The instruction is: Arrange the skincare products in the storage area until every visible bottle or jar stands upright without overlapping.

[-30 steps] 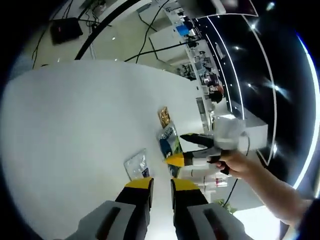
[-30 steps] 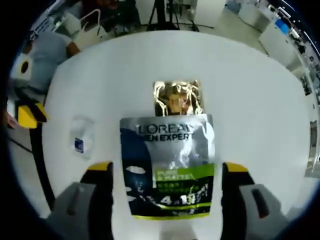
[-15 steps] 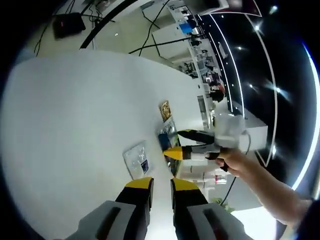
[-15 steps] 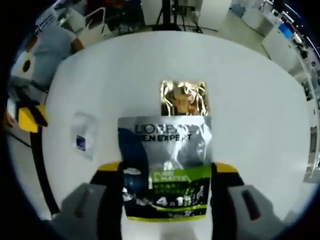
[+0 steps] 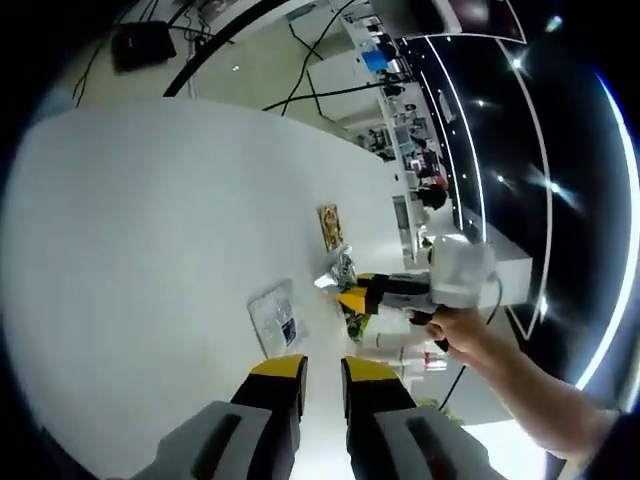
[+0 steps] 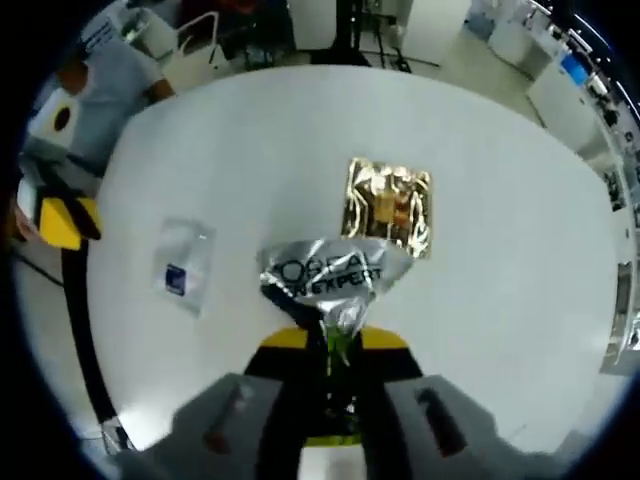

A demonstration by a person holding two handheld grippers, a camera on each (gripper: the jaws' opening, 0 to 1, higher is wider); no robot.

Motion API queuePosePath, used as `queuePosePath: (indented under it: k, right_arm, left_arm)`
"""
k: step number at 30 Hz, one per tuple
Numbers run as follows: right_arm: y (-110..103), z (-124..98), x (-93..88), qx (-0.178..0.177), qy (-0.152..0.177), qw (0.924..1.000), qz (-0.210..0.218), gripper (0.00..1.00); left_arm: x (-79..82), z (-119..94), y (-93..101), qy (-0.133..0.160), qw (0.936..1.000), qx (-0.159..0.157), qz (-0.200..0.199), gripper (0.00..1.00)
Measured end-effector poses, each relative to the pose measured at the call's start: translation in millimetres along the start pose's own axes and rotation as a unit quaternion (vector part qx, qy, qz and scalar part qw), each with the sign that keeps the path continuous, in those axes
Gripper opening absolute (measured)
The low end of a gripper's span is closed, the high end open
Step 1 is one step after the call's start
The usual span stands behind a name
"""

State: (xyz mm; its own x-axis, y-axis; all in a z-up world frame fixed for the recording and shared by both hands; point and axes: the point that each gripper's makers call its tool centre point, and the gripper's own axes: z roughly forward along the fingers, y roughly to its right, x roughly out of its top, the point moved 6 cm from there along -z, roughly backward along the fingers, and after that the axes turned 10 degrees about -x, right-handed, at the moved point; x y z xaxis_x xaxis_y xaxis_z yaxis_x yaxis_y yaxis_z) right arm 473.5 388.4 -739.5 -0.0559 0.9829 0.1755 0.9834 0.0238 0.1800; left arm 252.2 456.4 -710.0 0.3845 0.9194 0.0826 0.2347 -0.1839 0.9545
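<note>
My right gripper [image 6: 330, 340] is shut on the lower part of a silver L'Oreal Men Expert sachet [image 6: 330, 275], which is bunched up and lifted at its top edge. Just beyond it a gold sachet [image 6: 388, 205] lies flat on the white round table [image 6: 500, 250]. A small clear sachet with a blue label [image 6: 185, 268] lies to the left. In the left gripper view, my left gripper [image 5: 322, 370] hovers over the table with its jaws nearly together and nothing between them. The clear sachet [image 5: 275, 320] lies just ahead of it. The right gripper [image 5: 352, 297] holds the silver sachet [image 5: 340, 270] near the gold sachet [image 5: 329, 227].
A person's hand [image 5: 470, 335] holds the right gripper. The table's far edge [image 5: 200, 105] curves above a floor with black cables. A person in a light shirt [image 6: 100, 85] is beyond the table at the upper left. White shelving with small items [image 5: 405, 355] stands behind the hand.
The right gripper's jaws closed from wide apart onto the silver sachet, crumpling and lifting it. The left gripper has stayed put.
</note>
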Motion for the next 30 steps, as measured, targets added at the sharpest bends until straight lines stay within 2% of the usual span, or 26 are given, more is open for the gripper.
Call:
queuePosePath:
  k: [5, 8, 12, 17, 21, 22, 24, 25, 26, 28, 30]
  right_arm:
    - [-5, -12, -4.9, -0.002, 0.012, 0.9999, 0.005, 0.04]
    - [-8, -16, -6.0, -0.006, 0.034, 0.9990, 0.028, 0.03]
    - [-22, -42, -14.2, -0.004, 0.060, 0.9965, 0.058, 0.02]
    - [-35, -65, -25.2, -0.005, 0.110, 0.9878, 0.110, 0.02]
    - [-45, -86, -38.7, -0.015, 0.136, 0.9819, 0.131, 0.02]
    - [-49, -92, -41.4, -0.016, 0.143, 0.9797, 0.140, 0.02]
    - [-59, -112, -53.0, -0.019, 0.169, 0.9695, 0.177, 0.02]
    - [-61, -118, -57.0, -0.018, 0.175, 0.9660, 0.189, 0.02]
    - [-63, -123, -61.1, -0.019, 0.180, 0.9631, 0.199, 0.02]
    - [-70, -138, -71.2, -0.013, 0.203, 0.9508, 0.234, 0.03]
    - [-75, -146, -78.7, -0.014, 0.210, 0.9448, 0.251, 0.03]
  left_arm:
    - [-2.0, 1, 4.3, -0.005, 0.9999, -0.008, 0.005, 0.15]
    - [-4.9, 4, 9.9, -0.010, 0.9998, -0.015, 0.009, 0.15]
    - [-8.4, 10, 18.1, -0.013, 0.9992, -0.031, 0.020, 0.16]
    - [-9.9, 16, 23.0, -0.012, 0.9983, -0.038, 0.042, 0.19]
    - [-9.4, 23, 32.8, -0.011, 0.9960, -0.055, 0.069, 0.26]
    - [-9.2, 25, 35.8, -0.011, 0.9947, -0.062, 0.081, 0.28]
    - [-9.8, 31, 50.9, -0.002, 0.9877, -0.095, 0.124, 0.34]
    - [-10.6, 31, 53.0, -0.003, 0.9863, -0.099, 0.132, 0.36]
    - [-16.0, 34, 58.8, -0.016, 0.9820, -0.101, 0.159, 0.38]
    - [-23.0, 40, 64.2, -0.030, 0.9762, -0.103, 0.189, 0.42]
    - [-30.5, 43, 71.4, -0.041, 0.9710, -0.115, 0.205, 0.44]
